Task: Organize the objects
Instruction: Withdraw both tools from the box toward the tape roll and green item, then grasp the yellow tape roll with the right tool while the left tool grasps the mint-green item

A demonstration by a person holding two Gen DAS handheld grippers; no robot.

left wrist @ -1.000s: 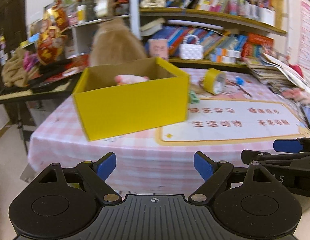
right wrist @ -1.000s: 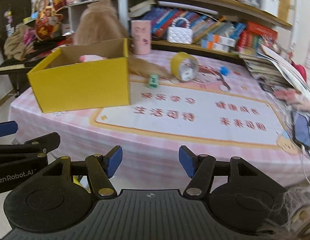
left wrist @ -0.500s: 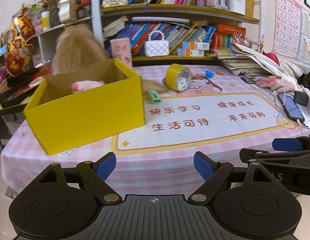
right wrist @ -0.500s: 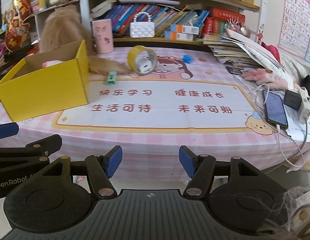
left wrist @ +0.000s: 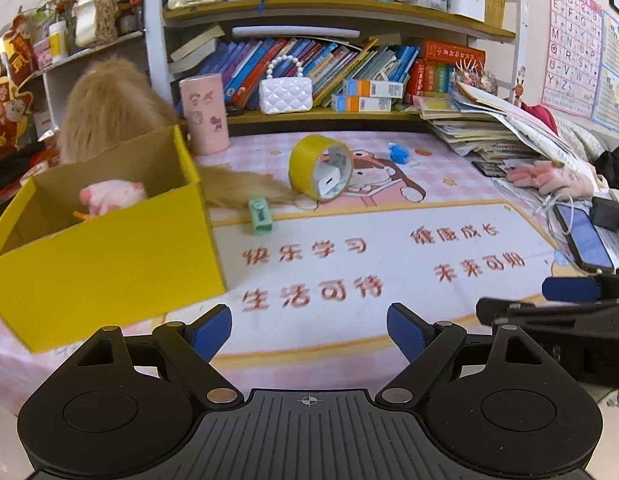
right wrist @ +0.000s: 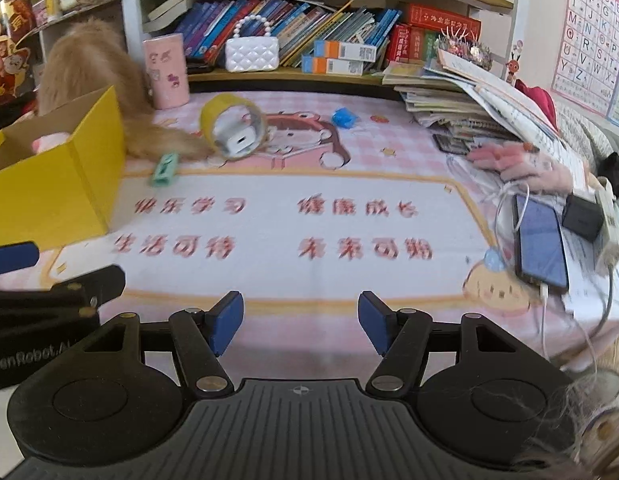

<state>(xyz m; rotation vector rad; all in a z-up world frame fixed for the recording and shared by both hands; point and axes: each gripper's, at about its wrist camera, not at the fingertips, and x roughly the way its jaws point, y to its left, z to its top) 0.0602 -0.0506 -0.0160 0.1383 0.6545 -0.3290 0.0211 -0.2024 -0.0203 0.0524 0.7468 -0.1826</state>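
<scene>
We have both claws low at the near edge of the counter, side by side and aimed up the frame at the loose things. The left claw stands wide open with nothing between its blue pads; the right claw is parted rather less and is just as empty, touching nothing.

The yellow box sits at the left of the frame with a pink plush toy already inside. What we judge still to be sorted lies beyond the printed mat: a small green clip-like item, which we cannot name for sure, just right of the box corner, its long axis running roughly up and down the left view. A yellow tape roll lies tipped on its side further up and right, with a white charger plug sitting in its core. A small blue object is further right again. A furry tail lies across the counter just behind the green item.

From our left claw the green item is nearly straight ahead, slightly left; from the right claw it lies well to the upper left. We reckon the left hand is the nearer one
</scene>
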